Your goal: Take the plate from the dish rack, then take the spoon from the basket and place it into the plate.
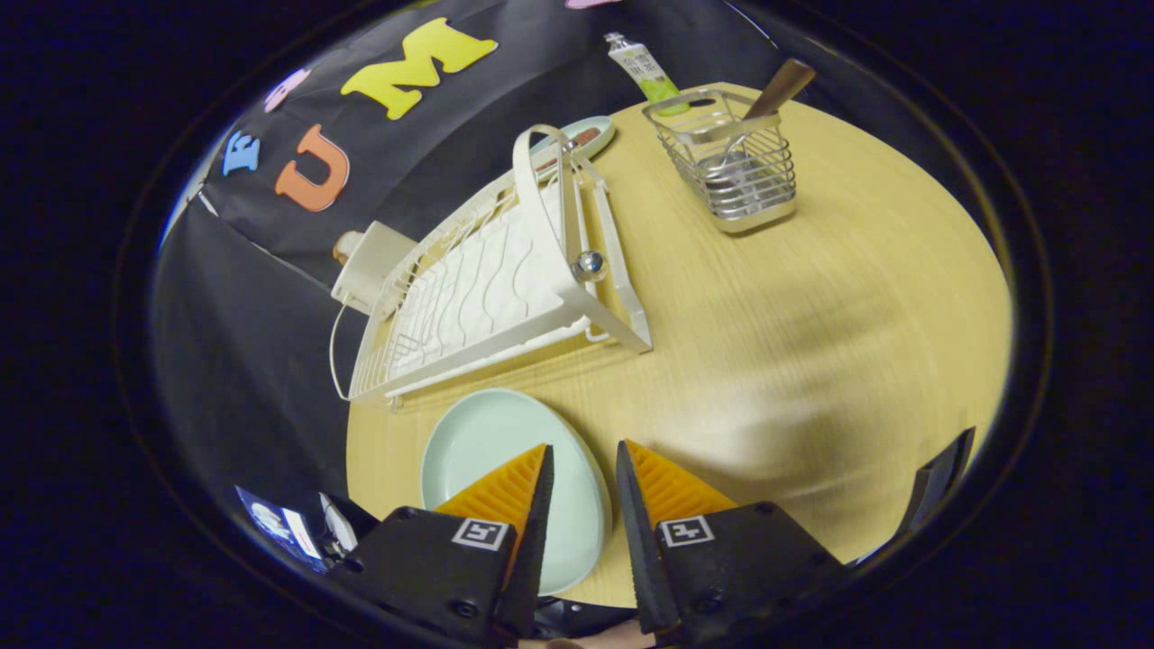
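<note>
A pale wooden table [811, 297] with a rounded edge stands against the booth's black cloth wall; the white dish rack [487, 279] serves as the landmark, lying along the table's wall-side edge, part of its wire frame overhanging that edge; its slots hold nothing, and a small shiny knob shows at the foot of its upright handle; just in front of the rack, close to its near rail but apart from it, the pale green plate [487, 442] lies flat on the wood, its outer rim near the table's edge; the gripper [581, 469] hovers over the plate's inner rim, one finger above the plate and the other above bare wood beside it, the jaws parted by a narrow gap with nothing between them and nothing held; beyond the rack's far end and off to the side away from the wall, well apart from the plate, the wire basket [730, 162] stands upright with the spoon [766, 104] in it, handle leaning out over the rim; behind the basket a green-and-white tube [645, 68] lies by the table's far edge; at the rack's far tip sits a small oval dish [581, 140]; a white box [370, 261] rests against the rack's wall side; a broad stretch of bare wood runs from the rack's near corner past the basket to the table's opposite edge.
</note>
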Action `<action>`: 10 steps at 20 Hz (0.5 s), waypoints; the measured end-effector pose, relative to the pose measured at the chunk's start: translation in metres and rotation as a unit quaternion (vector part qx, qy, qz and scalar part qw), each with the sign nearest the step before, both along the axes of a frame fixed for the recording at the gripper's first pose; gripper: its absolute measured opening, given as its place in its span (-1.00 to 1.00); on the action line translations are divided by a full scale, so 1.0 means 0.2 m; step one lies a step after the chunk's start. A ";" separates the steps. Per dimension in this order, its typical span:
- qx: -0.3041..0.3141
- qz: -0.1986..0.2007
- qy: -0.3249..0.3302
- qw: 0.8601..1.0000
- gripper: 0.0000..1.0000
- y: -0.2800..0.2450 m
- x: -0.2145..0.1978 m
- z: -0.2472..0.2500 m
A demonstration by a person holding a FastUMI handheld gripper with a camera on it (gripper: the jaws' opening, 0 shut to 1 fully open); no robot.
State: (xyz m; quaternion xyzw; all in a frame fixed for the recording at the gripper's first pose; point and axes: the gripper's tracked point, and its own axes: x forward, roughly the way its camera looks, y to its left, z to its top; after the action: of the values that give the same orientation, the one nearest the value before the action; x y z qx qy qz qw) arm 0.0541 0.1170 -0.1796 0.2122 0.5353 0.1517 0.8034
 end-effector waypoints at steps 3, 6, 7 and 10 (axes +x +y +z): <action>-0.045 -0.008 -0.079 0.996 0.07 -0.15 0.05 0.11; -0.104 -0.024 -0.183 0.977 0.42 -0.33 0.11 0.26; -0.128 -0.033 -0.220 0.966 0.57 -0.40 0.15 0.31; -0.188 -0.053 -0.307 0.931 0.91 -0.57 0.23 0.41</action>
State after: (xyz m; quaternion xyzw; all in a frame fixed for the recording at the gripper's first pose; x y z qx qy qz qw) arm 0.0996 0.0031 -0.0969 0.0288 0.2691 0.0630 0.9606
